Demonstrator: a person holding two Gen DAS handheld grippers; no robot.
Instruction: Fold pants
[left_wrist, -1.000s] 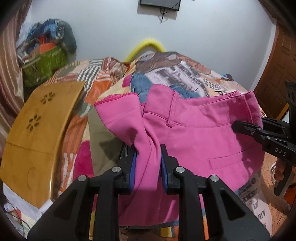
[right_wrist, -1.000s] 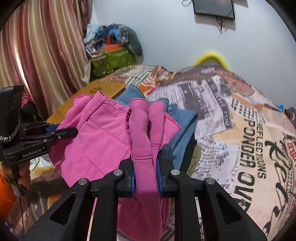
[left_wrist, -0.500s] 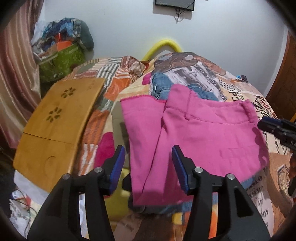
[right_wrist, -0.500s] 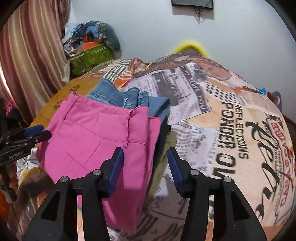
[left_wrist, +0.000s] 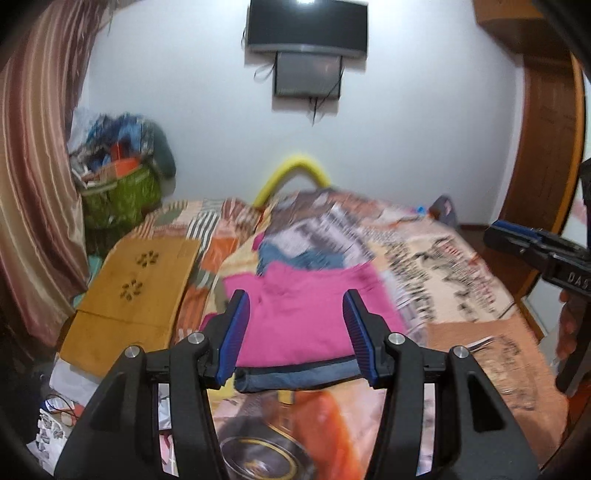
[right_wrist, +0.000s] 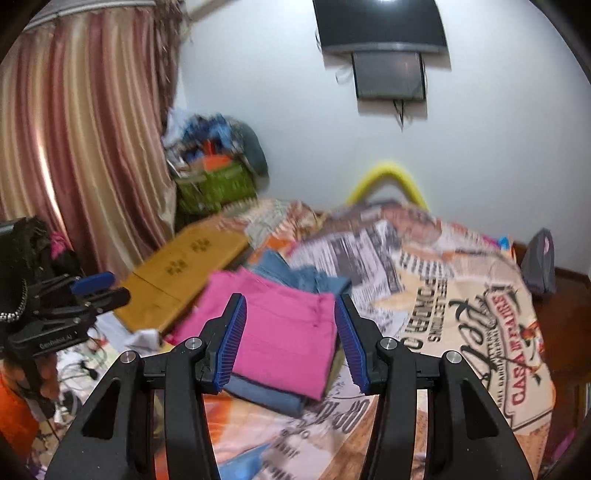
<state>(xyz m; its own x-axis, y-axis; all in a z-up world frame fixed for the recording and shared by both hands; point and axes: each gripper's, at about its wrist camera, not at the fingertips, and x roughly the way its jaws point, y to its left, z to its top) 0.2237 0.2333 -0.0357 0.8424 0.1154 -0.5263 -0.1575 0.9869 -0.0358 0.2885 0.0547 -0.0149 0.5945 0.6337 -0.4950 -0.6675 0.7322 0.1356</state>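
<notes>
The pink pants (left_wrist: 303, 314) lie folded flat on a stack of blue jeans (left_wrist: 295, 378) on the bed. My left gripper (left_wrist: 295, 299) hovers above and short of them, open, with nothing between its blue pads. In the right wrist view the same pink pants (right_wrist: 280, 332) rest on the jeans (right_wrist: 266, 397), and my right gripper (right_wrist: 290, 301) is open and empty, also raised off the cloth. Each view catches the other gripper at its side: the right gripper (left_wrist: 517, 240) and the left gripper (right_wrist: 99, 284). Both pictures are blurred.
A wooden lap table (left_wrist: 136, 291) leans at the bed's left edge. A green basket (left_wrist: 122, 199) full of clutter stands by the striped curtain (left_wrist: 33, 166). The printed bedspread (left_wrist: 443, 266) spreads to the right; a wooden door frame (left_wrist: 546, 147) lies beyond. A TV (left_wrist: 306, 26) hangs on the wall.
Both grippers let go of the pink pants, opened, and pulled back and upward. The pants dropped flat onto the jeans stack.
</notes>
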